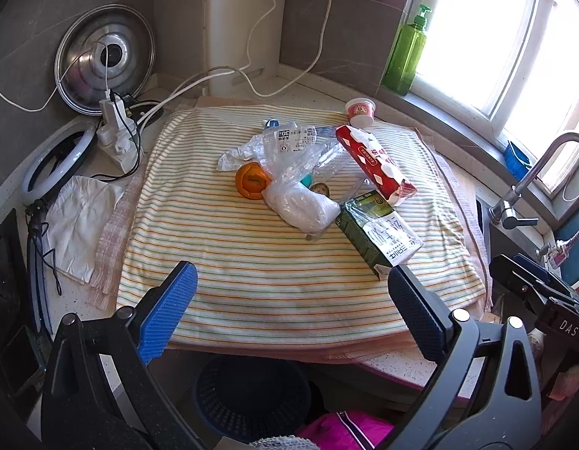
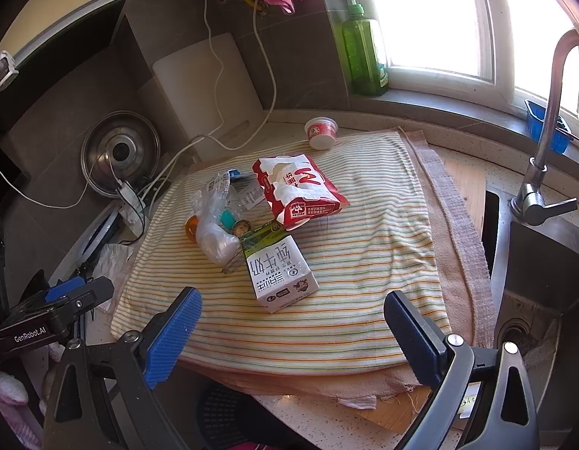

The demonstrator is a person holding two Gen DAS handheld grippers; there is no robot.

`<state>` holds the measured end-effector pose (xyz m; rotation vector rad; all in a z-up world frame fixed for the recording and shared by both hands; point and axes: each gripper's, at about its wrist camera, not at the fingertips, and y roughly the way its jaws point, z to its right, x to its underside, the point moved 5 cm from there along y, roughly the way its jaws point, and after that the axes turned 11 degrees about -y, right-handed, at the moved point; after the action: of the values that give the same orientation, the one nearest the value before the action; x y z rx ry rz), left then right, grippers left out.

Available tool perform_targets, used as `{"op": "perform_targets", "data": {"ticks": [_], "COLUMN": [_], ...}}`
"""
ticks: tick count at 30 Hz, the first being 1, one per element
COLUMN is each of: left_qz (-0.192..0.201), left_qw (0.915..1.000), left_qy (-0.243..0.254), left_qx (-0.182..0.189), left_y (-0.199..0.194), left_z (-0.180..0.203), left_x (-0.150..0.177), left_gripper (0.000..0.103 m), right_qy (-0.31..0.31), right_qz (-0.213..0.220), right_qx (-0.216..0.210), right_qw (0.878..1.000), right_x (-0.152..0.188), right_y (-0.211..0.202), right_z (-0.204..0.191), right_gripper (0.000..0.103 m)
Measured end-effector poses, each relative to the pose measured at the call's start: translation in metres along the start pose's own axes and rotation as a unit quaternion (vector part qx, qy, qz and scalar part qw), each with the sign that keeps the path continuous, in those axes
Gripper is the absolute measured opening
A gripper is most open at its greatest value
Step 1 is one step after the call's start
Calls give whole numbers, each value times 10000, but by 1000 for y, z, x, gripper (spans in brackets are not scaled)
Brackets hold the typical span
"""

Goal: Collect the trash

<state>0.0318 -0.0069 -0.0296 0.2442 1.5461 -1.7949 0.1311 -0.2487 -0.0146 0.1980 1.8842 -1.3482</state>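
On the counter's far-left side a steel pot lid [image 1: 105, 62] leans against the wall, with a white power strip [image 1: 115, 133] just in front of it and a crumpled white tissue [image 1: 81, 225] nearer the left edge. A striped cloth [image 1: 252, 262] covers the middle of the counter and carries the trash.

Toward the cloth's centre lies an orange peel [image 1: 252, 181], touching a bunched clear plastic bag [image 1: 289, 172] whose knotted white end [image 1: 300, 206] points at the near edge. To the right, a green-and-white milk carton [image 2: 280, 268] lies on its side, its top end touching a red-and-white tissue pack [image 2: 298, 191] that sits further back. A small red-and-white cup [image 2: 321, 132] stands at the cloth's far edge, near the far-right corner. A green soap bottle [image 2: 362, 48] stands on the window sill behind it, and a faucet [image 2: 544, 172] rises over the sink at the counter's right edge.

Below the counter's near edge stands a dark blue basket [image 1: 252, 393].

The left gripper [image 1: 291, 292] hovers over the cloth's near edge, its 2 fingers spread wide with nothing between them. The right gripper [image 2: 293, 318] hangs likewise just short of the milk carton, jaws wide apart and empty.
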Motion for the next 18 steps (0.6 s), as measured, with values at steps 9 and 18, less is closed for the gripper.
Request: {"op": "perform_targets", "data": {"ticks": [9, 18], "left_qz": [12, 2], "left_qw": [10000, 10000], "left_qy": [5, -16], "left_qx": [2, -6], "left_y": [0, 0], "left_z": [1, 2], "left_x": [0, 0], "left_gripper": [103, 103], "right_qy": [16, -16], "right_qz": [-6, -1], "right_qx": [-27, -41], "right_qw": [10000, 10000], "right_x": [0, -1], "right_y": [0, -1], "right_z": [-1, -3], "right_gripper": [99, 99]}}
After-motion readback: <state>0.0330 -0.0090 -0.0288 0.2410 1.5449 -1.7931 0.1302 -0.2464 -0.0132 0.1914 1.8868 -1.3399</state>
